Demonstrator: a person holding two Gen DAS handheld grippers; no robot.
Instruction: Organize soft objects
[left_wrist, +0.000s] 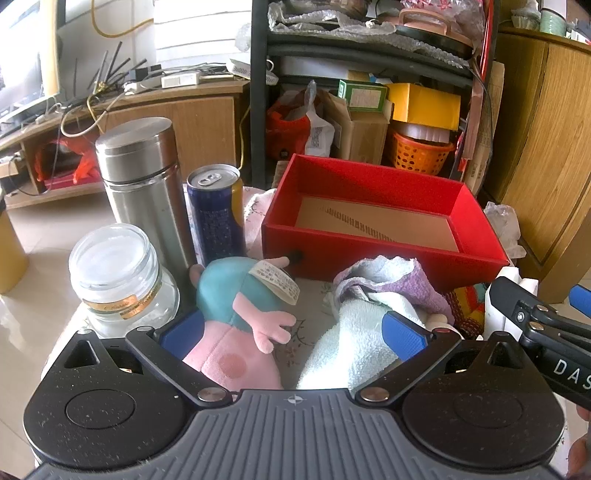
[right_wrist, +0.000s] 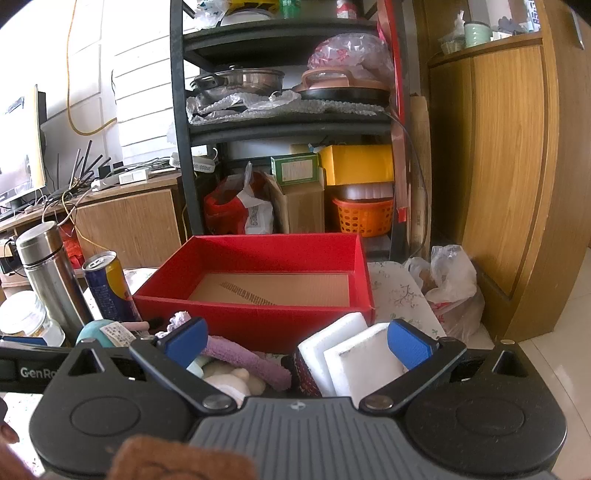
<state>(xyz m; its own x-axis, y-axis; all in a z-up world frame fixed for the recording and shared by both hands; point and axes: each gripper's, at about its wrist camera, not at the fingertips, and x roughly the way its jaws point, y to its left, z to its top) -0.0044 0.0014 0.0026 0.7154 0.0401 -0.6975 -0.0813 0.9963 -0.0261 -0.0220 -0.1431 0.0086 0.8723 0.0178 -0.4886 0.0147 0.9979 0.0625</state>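
An open red box (left_wrist: 369, 254) with a bare cardboard floor stands on the table; it also shows in the right wrist view (right_wrist: 255, 317). In front of it lie a pink and teal plush pig (left_wrist: 236, 321), a pale blue and purple towel (left_wrist: 369, 314) and a small cream plush (right_wrist: 232, 380). My left gripper (left_wrist: 295, 336) is open, its fingers either side of the pig and the towel. My right gripper (right_wrist: 295, 343) is open above the purple towel (right_wrist: 240, 358) and two white foam blocks (right_wrist: 354, 362).
A steel flask (left_wrist: 144, 188), a blue drink can (left_wrist: 216, 214) and a glass jar (left_wrist: 114, 273) stand left of the box. A black shelf rack (right_wrist: 288, 125) with boxes and an orange basket (right_wrist: 362, 218) is behind. A plastic bag (right_wrist: 450, 288) lies at the right.
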